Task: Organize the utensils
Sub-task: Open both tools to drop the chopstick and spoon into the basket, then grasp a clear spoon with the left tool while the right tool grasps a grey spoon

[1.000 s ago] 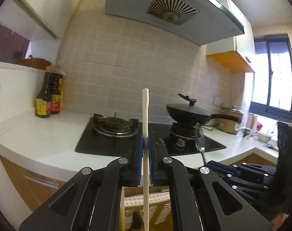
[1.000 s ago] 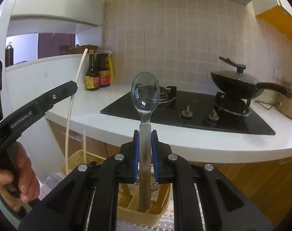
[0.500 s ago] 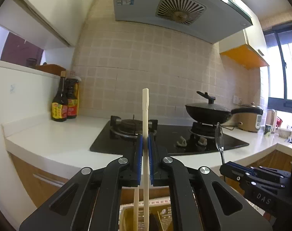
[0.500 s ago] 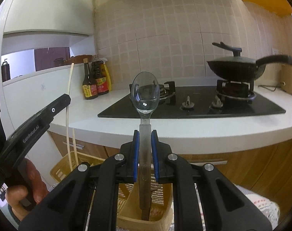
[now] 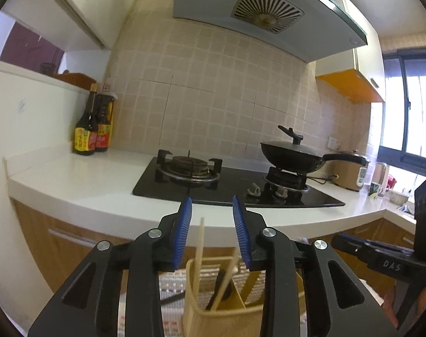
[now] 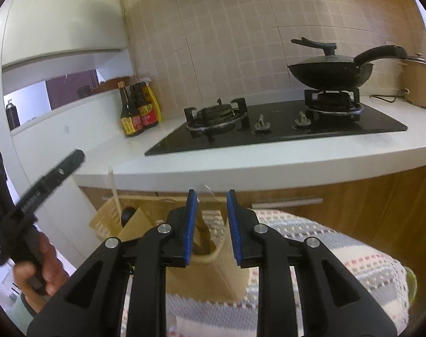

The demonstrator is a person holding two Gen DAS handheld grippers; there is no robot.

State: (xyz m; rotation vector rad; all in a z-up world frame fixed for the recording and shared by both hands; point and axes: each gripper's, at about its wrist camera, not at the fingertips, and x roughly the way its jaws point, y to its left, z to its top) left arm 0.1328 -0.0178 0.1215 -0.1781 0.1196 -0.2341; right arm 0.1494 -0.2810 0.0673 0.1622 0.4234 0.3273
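My left gripper is open and empty above a beige utensil holder. Pale wooden chopsticks stand in the holder below its jaws, one upright and one leaning. My right gripper is open and empty above the same holder. The metal spoon shows blurred between its jaws, down in the holder. A chopstick stands at the holder's left side. The left gripper's body shows at the left of the right wrist view.
The holder stands on a woven striped mat. Behind is a white counter with a black gas hob, a lidded black wok, sauce bottles and a rice cooker. Wooden cabinet fronts lie below.
Both grippers have opened. The chopstick has dropped from the left gripper into the holder and the spoon has dropped from the right gripper into it. Both grippers have tilted slightly down.
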